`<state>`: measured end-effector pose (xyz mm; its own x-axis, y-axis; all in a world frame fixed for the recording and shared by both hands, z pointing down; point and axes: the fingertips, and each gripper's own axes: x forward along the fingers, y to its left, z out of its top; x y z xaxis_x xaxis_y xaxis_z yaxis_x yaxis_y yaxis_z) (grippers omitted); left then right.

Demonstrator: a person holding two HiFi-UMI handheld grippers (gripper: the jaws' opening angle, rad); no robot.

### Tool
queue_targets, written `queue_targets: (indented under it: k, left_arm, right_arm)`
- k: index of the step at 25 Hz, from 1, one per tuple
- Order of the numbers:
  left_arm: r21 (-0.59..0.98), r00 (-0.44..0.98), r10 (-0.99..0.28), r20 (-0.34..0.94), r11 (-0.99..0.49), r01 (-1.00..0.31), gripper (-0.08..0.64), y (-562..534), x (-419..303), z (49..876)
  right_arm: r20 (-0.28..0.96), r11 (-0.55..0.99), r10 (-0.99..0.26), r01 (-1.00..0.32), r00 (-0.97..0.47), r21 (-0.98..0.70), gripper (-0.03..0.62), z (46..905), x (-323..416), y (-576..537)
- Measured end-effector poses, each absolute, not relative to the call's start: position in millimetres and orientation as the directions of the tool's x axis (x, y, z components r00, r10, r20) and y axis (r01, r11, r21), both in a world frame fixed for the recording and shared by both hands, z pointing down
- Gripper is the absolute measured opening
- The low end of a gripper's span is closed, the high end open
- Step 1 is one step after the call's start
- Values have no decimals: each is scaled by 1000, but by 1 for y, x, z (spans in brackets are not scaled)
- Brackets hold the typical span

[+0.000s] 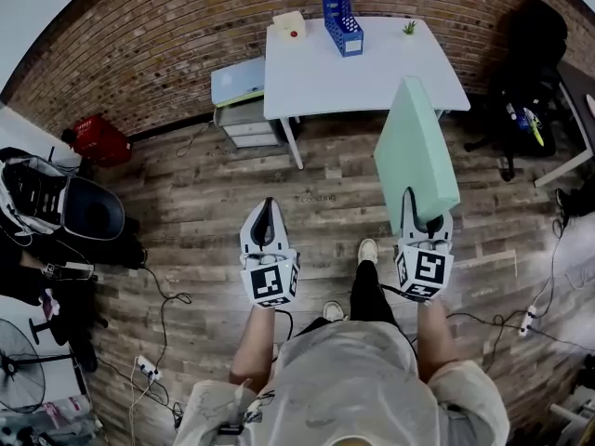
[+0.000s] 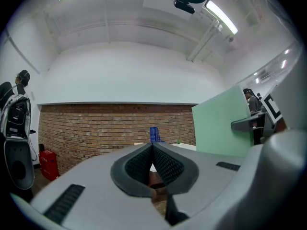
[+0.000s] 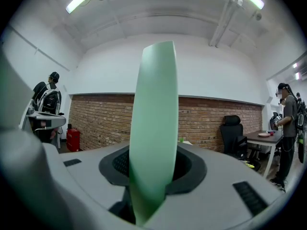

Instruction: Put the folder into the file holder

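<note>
Head view: right gripper (image 1: pixel 423 223) jaws clamped on green folder (image 1: pixel 416 147), well apart from blue file holder (image 1: pixel 340 12) on surface (image 1: pixel 381 77); left gripper (image 1: pixel 268 214) jaws together, empty. Step, likely: carry. Next: approach, align folder with slot

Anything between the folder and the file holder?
Nothing visible. The green folder is clamped in the right gripper; only wooden floor and the white table top lie before the blue file holder.

file holder (image 1: pixel 340 15) top cut off by upper edge, folder (image 3: pixel 153 128) lower end hidden inside right tool (image 3: pixel 152 169)
</note>
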<state>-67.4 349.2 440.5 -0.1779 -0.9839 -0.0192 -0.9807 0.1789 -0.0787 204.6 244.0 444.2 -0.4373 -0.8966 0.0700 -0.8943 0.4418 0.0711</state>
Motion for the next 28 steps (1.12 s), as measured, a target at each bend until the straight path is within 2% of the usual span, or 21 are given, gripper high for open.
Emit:
queue_targets:
  k: [17, 28]
  left_arm:
    - [-144, -176, -983, 49, 167, -975, 14, 164, -55, 438]
    - [-156, -183, -982, 38, 175, -972, 14, 65, -31, 422]
  right_arm:
    - [95, 468, -881, -883, -463, 43, 156, 437, 209, 71]
    - [47, 494, -869, -869, -493, 20, 156, 421, 219, -25]
